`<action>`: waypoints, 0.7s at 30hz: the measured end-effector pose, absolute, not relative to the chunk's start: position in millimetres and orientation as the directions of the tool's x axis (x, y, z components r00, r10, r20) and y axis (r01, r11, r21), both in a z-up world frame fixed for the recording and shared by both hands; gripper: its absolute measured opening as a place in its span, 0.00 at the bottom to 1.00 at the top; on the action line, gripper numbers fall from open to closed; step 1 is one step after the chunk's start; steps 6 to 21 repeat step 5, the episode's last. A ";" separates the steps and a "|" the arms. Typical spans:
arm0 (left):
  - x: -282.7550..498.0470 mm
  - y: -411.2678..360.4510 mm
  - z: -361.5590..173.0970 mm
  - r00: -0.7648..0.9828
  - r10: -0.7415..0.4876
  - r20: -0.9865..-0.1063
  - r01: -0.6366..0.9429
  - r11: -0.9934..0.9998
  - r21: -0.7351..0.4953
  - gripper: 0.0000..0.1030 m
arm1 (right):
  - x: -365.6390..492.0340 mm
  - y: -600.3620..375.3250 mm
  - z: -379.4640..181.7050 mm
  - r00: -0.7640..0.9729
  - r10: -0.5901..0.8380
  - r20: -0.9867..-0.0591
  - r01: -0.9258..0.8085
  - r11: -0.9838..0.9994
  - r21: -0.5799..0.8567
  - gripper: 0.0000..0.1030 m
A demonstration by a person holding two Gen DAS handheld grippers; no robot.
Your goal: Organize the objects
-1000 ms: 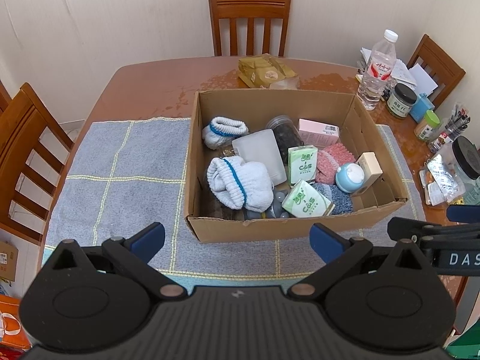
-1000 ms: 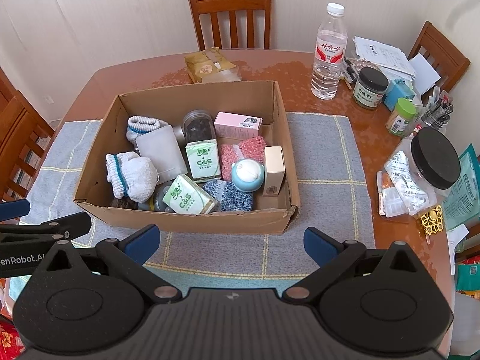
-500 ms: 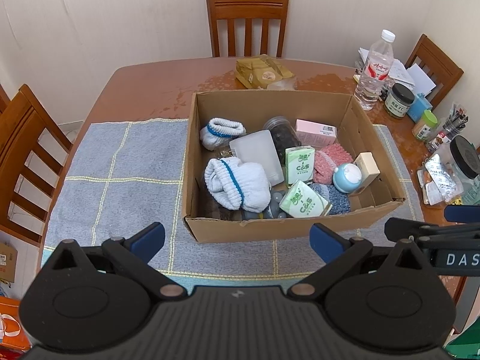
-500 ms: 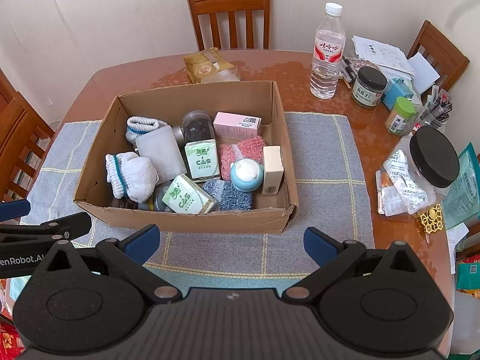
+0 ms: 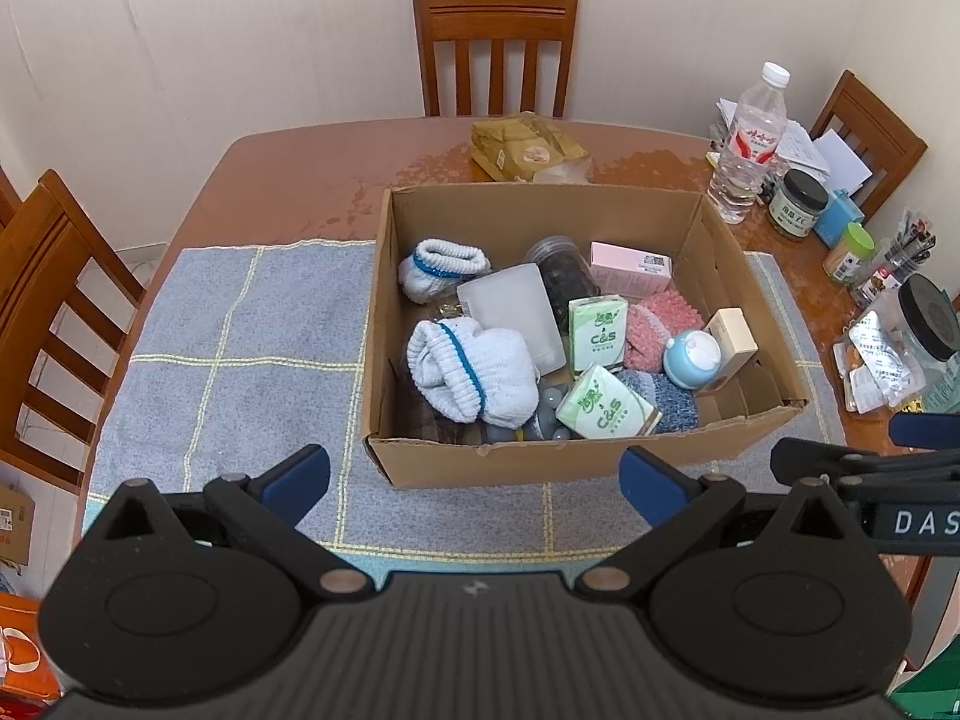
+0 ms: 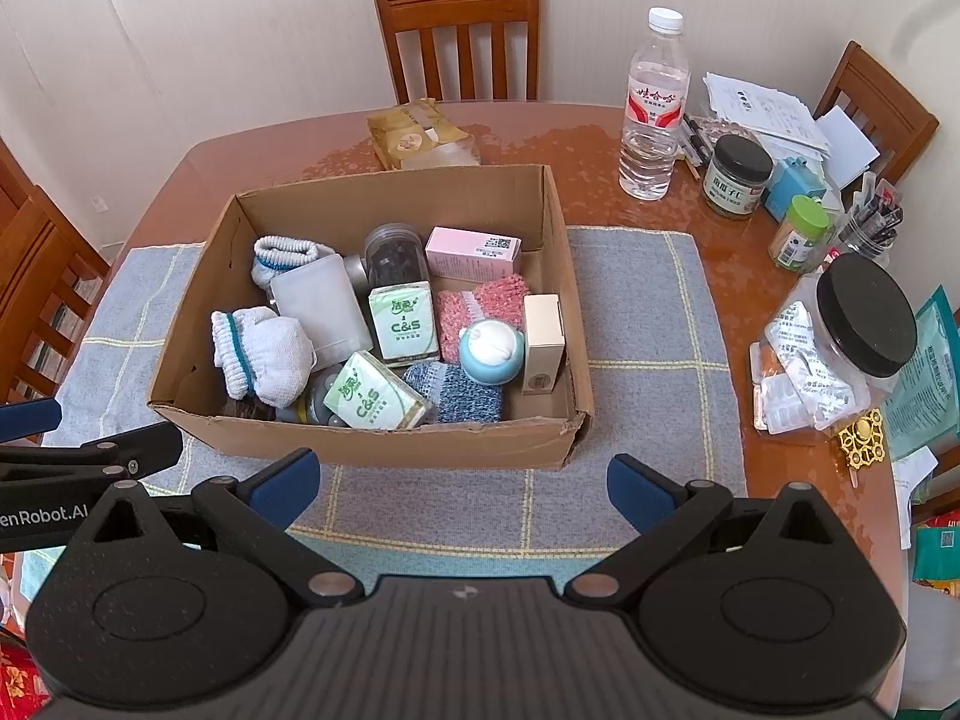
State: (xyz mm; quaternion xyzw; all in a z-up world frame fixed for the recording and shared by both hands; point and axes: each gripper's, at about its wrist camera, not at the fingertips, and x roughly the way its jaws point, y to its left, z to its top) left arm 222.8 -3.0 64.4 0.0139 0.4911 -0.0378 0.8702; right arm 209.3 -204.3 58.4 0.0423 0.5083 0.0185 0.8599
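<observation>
Barely shifted since earlier: cardboard box (image 5: 576,462) at twelve o'clock, brimful. Left gripper (image 5: 474,471), right gripper (image 6: 461,477): jaws wide, empty. Unloading or finished packing, undecidable.

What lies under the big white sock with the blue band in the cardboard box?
Under the white blue-banded sock, grey rounded pieces and something dark brown peek out on the brown cardboard box floor; the rest is covered.

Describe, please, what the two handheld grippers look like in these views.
Both are matte black plastic. Each has a ribbed central body, two round discs at the sides and angled linkage arms with silver pivot pins, ending in blue fingers. The left gripper and right gripper carry white lettering on their sides. No cables or sleeves show.
</observation>
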 end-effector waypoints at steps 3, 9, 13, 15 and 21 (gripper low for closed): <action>223.1 -3.3 64.6 0.515 -0.051 -0.856 0.078 0.997 -0.012 0.99 | 209.3 -204.4 58.5 0.482 0.074 -0.873 0.010 0.996 0.091 1.00; 223.1 -3.4 64.3 0.514 -0.053 -0.856 0.081 0.997 -0.013 0.99 | 209.3 -204.7 58.8 0.483 0.075 -0.872 0.011 0.996 0.091 1.00; 223.1 -3.4 64.3 0.514 -0.053 -0.856 0.081 0.997 -0.013 0.99 | 209.3 -204.7 58.8 0.483 0.075 -0.872 0.011 0.996 0.091 1.00; 223.1 -3.4 64.3 0.514 -0.053 -0.856 0.081 0.997 -0.013 0.99 | 209.3 -204.7 58.8 0.483 0.075 -0.872 0.011 0.996 0.091 1.00; 223.1 -3.4 64.3 0.514 -0.053 -0.856 0.081 0.997 -0.013 0.99 | 209.3 -204.7 58.8 0.483 0.075 -0.872 0.011 0.996 0.091 1.00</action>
